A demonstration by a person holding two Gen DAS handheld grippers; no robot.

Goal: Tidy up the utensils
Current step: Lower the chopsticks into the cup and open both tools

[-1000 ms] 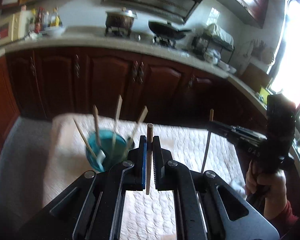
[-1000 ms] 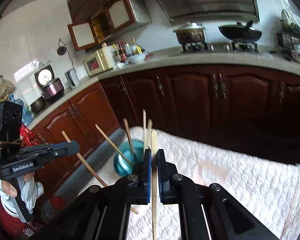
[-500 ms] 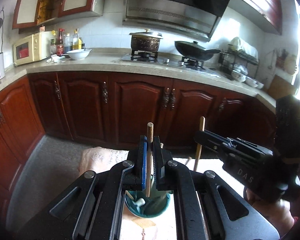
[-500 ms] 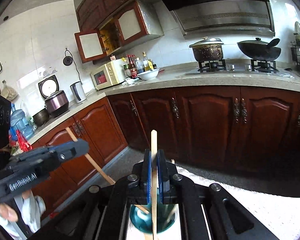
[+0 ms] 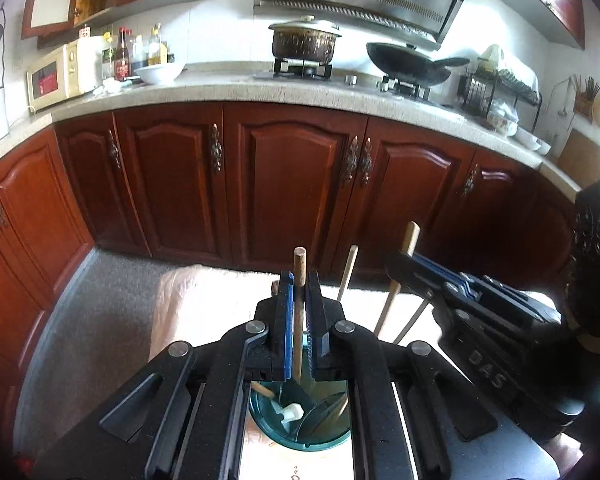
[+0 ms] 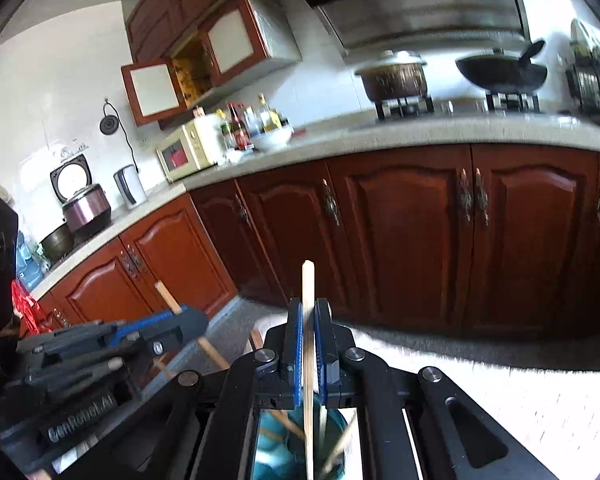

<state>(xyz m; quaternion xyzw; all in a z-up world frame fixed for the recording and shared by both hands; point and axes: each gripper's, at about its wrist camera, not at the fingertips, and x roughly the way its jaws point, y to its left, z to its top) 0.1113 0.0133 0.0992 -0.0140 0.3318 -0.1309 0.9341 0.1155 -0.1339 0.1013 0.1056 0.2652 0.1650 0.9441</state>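
Red-brown cabinets (image 5: 284, 184) behind; both tongs crowd above teal cup (image 5: 300, 420).

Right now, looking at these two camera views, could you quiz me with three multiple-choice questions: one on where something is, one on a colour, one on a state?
1. Where is the teal cup?
A. just below the left gripper's fingers
B. on the stove
C. inside the open wall cabinet

2. What colour is the bowl on the counter?
A. red
B. white
C. black

3. What state is the right gripper in?
A. wide open, nothing in it
B. shut on the pale chopstick
C. shut on a spoon

Answers: 1 A, the cup shows under the fingers in the left view. 2 B, it looks plain white beside the bottles. 3 B, the pads squeeze the upright stick.
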